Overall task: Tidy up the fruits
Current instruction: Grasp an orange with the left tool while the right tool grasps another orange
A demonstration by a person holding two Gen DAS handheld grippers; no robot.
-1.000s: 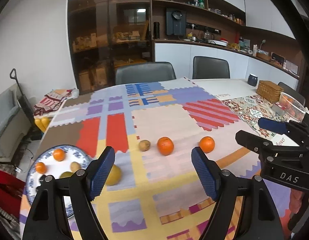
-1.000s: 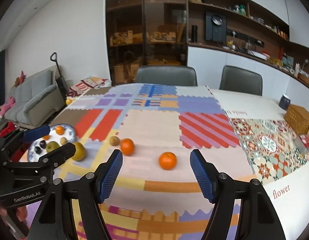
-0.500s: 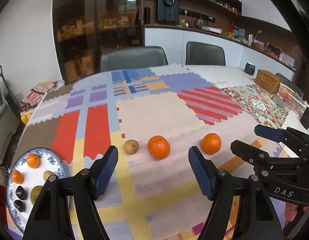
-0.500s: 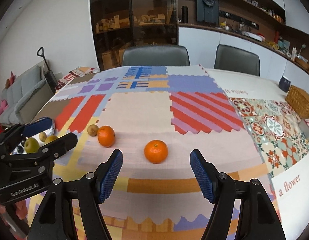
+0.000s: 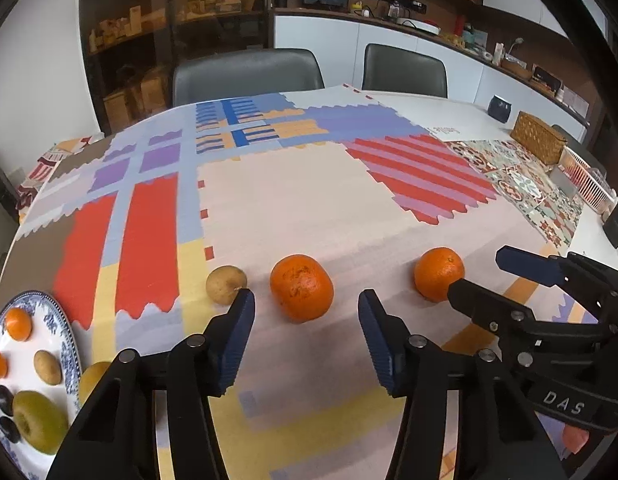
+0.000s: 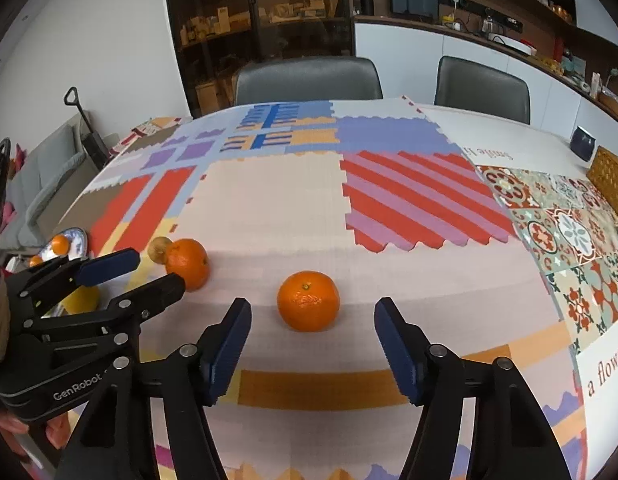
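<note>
Oranges sitting loose on the bench cloth: left gripper (image 5: 306,334) is lining up on one (image 5: 301,287), right gripper (image 6: 311,342) on the other (image 6: 308,301). Both jaws have just been closing, not yet touching, fruit just ahead of the tips. Round, firm, light, likely rolling; take across the widest middle. Plate (image 5: 71,350) is waiting left.

Behind the patchwork tablecloth (image 5: 293,200) stand two grey chairs (image 5: 249,74); a wicker basket (image 5: 539,142) sits at its right.
</note>
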